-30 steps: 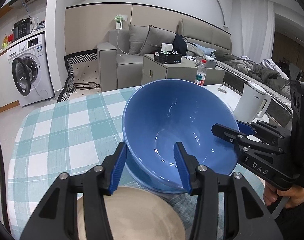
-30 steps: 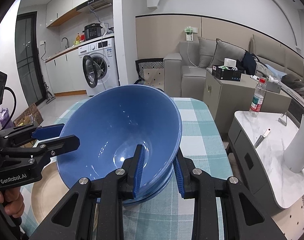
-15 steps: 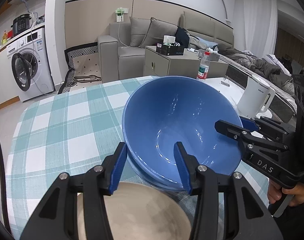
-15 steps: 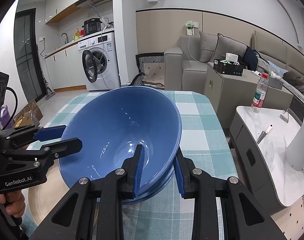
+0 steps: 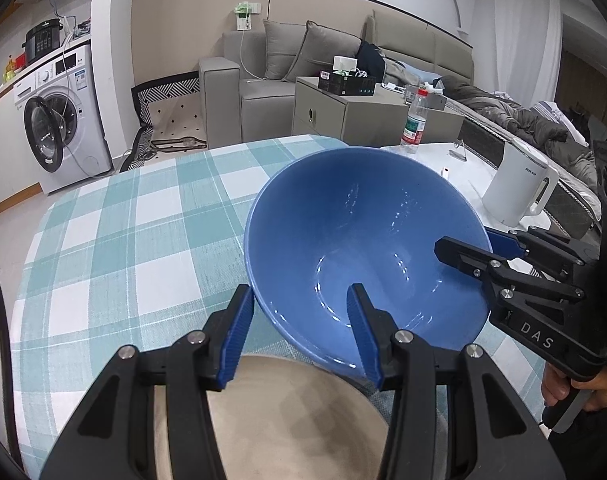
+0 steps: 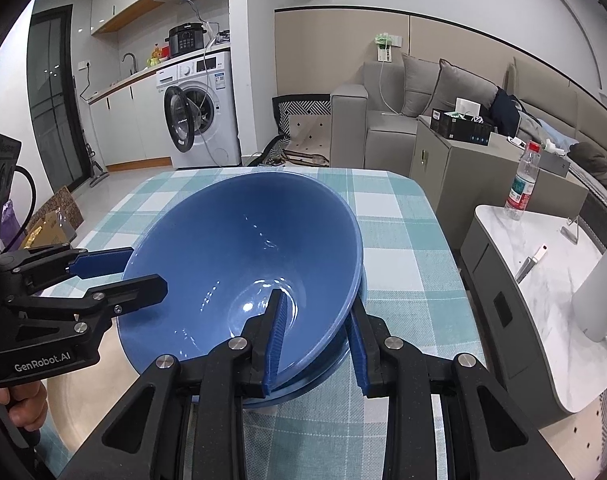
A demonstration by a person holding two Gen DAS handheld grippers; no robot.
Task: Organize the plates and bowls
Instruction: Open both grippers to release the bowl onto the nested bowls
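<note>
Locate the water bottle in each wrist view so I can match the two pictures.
Left wrist: bottle upper right of centre, beyond the blue bowl.
Right wrist: bottle at right edge, on the marble side table.
Shared landmark: washing machine.

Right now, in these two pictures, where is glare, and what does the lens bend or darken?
Left wrist view: white glints lie on the inside of the blue bowl; the fisheye curves the checked tablecloth and blackens the corners. Right wrist view: similar glints near the bowl's bottom, the wall lines bow, the corners are dark; both views look sharp, with soft shadows.
</note>
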